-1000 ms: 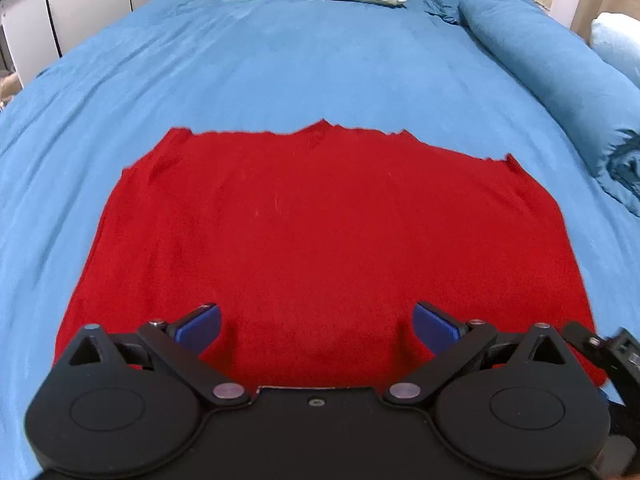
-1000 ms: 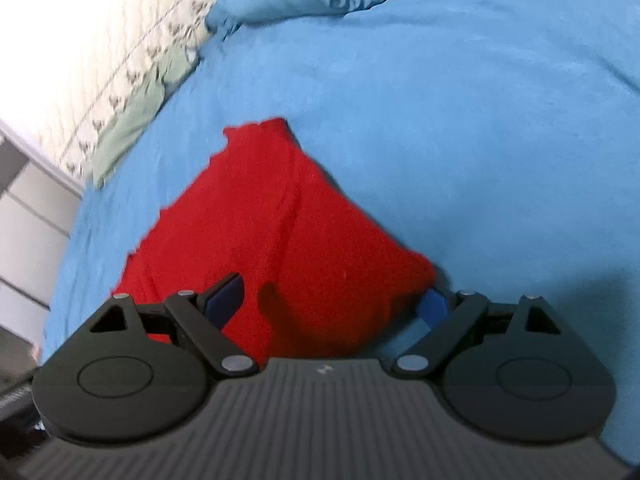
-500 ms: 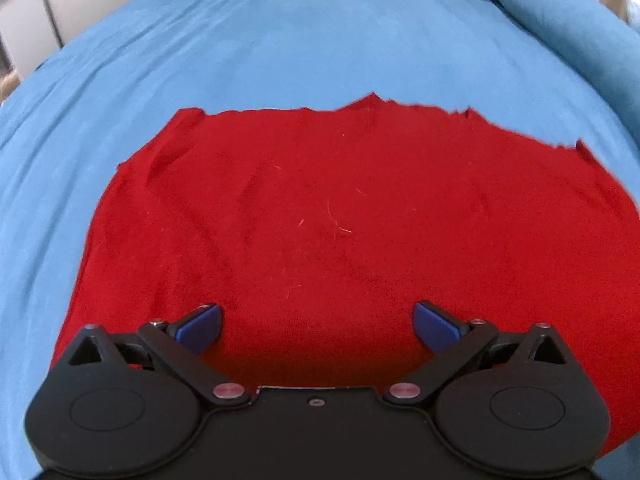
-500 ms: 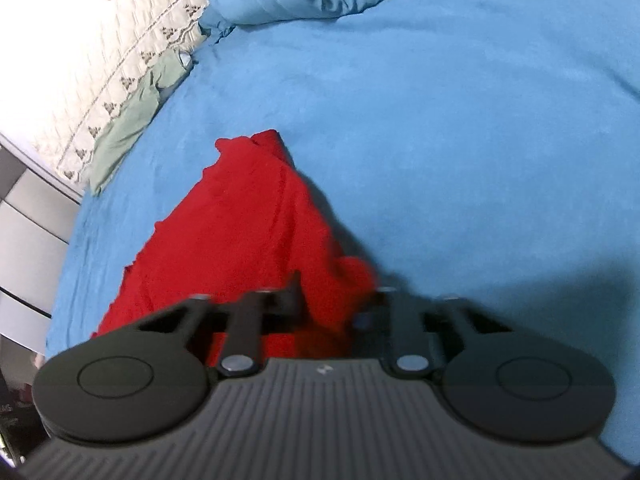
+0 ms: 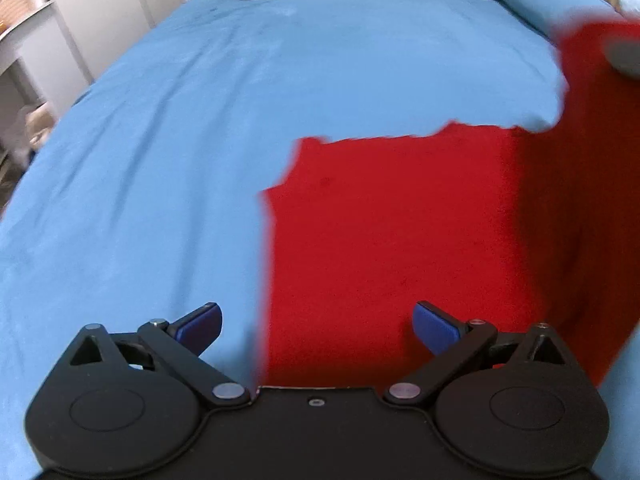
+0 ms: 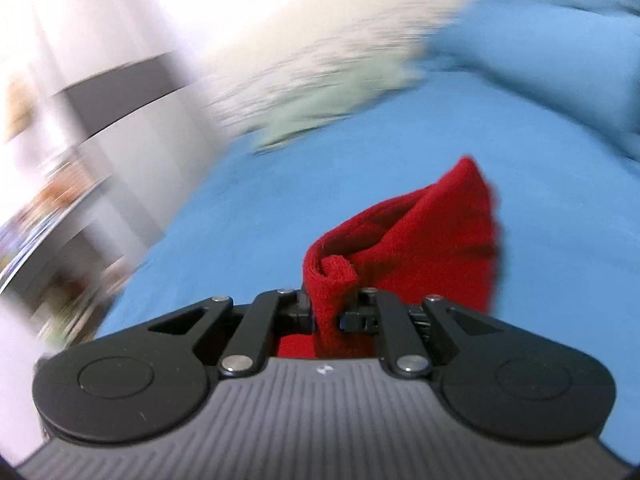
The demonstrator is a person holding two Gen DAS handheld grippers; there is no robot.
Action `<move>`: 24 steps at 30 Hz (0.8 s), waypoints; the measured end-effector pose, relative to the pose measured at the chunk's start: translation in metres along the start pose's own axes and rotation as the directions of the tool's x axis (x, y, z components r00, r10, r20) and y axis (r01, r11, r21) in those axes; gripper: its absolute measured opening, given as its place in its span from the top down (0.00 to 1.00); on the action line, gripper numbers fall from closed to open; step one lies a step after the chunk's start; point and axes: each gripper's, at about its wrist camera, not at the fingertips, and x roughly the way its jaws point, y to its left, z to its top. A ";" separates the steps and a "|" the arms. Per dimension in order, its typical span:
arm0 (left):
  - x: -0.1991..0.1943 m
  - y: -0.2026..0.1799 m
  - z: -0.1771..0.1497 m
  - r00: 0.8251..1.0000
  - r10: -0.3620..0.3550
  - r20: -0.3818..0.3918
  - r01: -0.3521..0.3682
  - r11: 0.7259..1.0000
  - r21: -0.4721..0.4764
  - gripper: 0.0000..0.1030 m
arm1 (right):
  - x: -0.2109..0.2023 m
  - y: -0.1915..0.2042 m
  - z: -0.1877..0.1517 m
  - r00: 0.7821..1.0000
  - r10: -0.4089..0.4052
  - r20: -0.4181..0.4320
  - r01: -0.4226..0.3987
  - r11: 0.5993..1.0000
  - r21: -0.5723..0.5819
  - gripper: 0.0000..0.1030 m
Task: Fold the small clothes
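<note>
While noted, garment: red cloth (image 5: 392, 232) lay on the blue bedspread (image 5: 160, 160), its left edge between the left jaws, its right side lifted.
Left gripper (image 5: 316, 324): jaws spread wide, holding nothing.
Right gripper (image 6: 334, 308): jaws clamped on a bunched corner of the cloth (image 6: 404, 240).
Handling: judged light, limp, not fragile; it sagged from the pinch.
Hold point: edges or corners, likely the near left corner.
</note>
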 end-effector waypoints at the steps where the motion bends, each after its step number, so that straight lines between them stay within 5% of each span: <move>1: -0.002 0.014 -0.009 1.000 0.012 -0.005 -0.012 1.000 -0.002 0.00 | 0.010 0.019 -0.007 0.997 0.068 -0.034 -0.070 0.995 -0.067 0.76; 3: 0.000 0.034 -0.027 0.999 0.033 -0.020 -0.033 0.999 0.003 0.00 | 0.039 0.050 -0.034 0.978 0.131 -0.163 -0.159 0.972 -0.173 0.76; 8: 0.019 0.065 -0.068 0.995 0.032 -0.090 -0.032 0.999 0.007 0.00 | 0.100 0.065 -0.107 0.930 0.022 -0.368 -0.126 0.957 -0.262 0.77; 11: 0.018 0.078 -0.076 0.997 -0.017 -0.081 0.015 0.999 -0.033 0.00 | 0.099 0.071 -0.115 0.932 0.022 -0.362 -0.139 0.944 -0.299 0.66; 12: 0.017 0.082 -0.076 0.997 -0.028 -0.078 0.025 0.999 -0.040 0.00 | 0.096 0.075 -0.114 0.932 0.022 -0.362 -0.145 0.937 -0.318 0.45; 15: 0.008 0.086 -0.074 0.996 -0.050 -0.068 0.046 0.997 -0.058 0.00 | 0.071 0.078 -0.102 0.952 0.039 -0.303 -0.151 0.923 -0.355 0.15; 17: -0.005 0.093 -0.074 0.996 -0.080 -0.046 0.077 0.994 -0.077 0.00 | 0.045 0.071 -0.094 0.963 0.043 -0.266 -0.138 0.926 -0.352 0.13; 20: -0.019 0.099 -0.069 0.990 -0.140 -0.019 0.137 0.985 -0.105 0.00 | 0.011 0.053 -0.092 0.972 -0.100 -0.214 0.014 0.928 -0.373 0.13; 24: -0.032 0.089 -0.068 0.975 -0.223 0.021 0.224 0.970 -0.093 0.01 | 0.000 0.028 -0.119 0.925 -0.286 -0.251 0.157 0.888 -0.432 0.13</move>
